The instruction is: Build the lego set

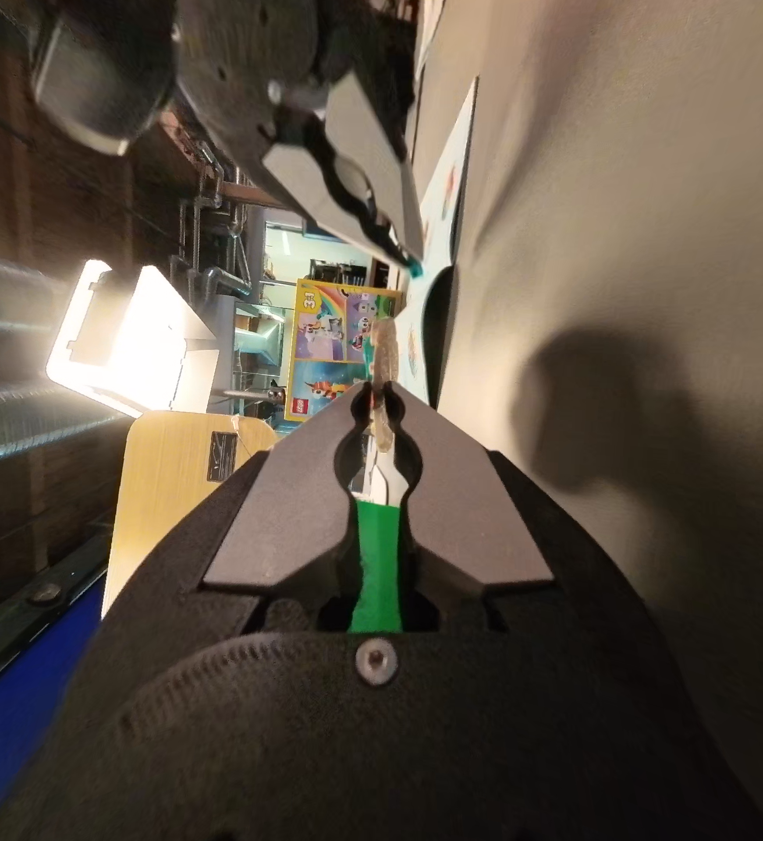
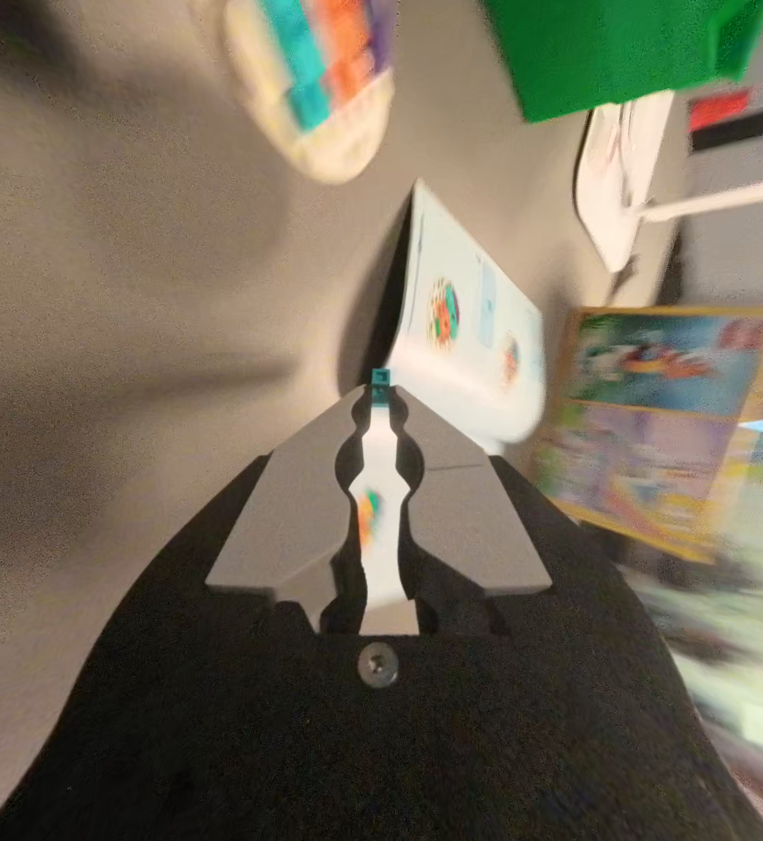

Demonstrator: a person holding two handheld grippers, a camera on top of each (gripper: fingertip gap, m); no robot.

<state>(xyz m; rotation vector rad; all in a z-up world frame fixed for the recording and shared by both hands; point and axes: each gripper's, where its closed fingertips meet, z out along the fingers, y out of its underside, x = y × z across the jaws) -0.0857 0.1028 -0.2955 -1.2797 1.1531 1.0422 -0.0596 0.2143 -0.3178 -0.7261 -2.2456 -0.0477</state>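
My left gripper point(image 1: 376, 387) is shut on a translucent glittery round plate point(image 1: 385, 352), seen edge-on and held up off the grey table point(image 1: 643, 227). In the right wrist view the same round plate point(image 2: 320, 77) shows blurred at the top, with teal, orange and purple bricks on it. My right gripper point(image 2: 379, 391) is shut on a small teal brick point(image 2: 380, 382) at its fingertips. In the left wrist view the right gripper point(image 1: 409, 264) comes in from the upper left, its teal brick point(image 1: 414, 269) above the plate and apart from it.
An open instruction booklet point(image 2: 470, 327) lies on the table and shows in the left wrist view point(image 1: 445, 195) too. The yellow-edged Lego box point(image 1: 338, 350) stands behind it point(image 2: 671, 409). A green thing point(image 2: 621, 50) and a white object point(image 2: 616, 182) are at the upper right. There is about 12 centimeters between the tips of the two grippers.
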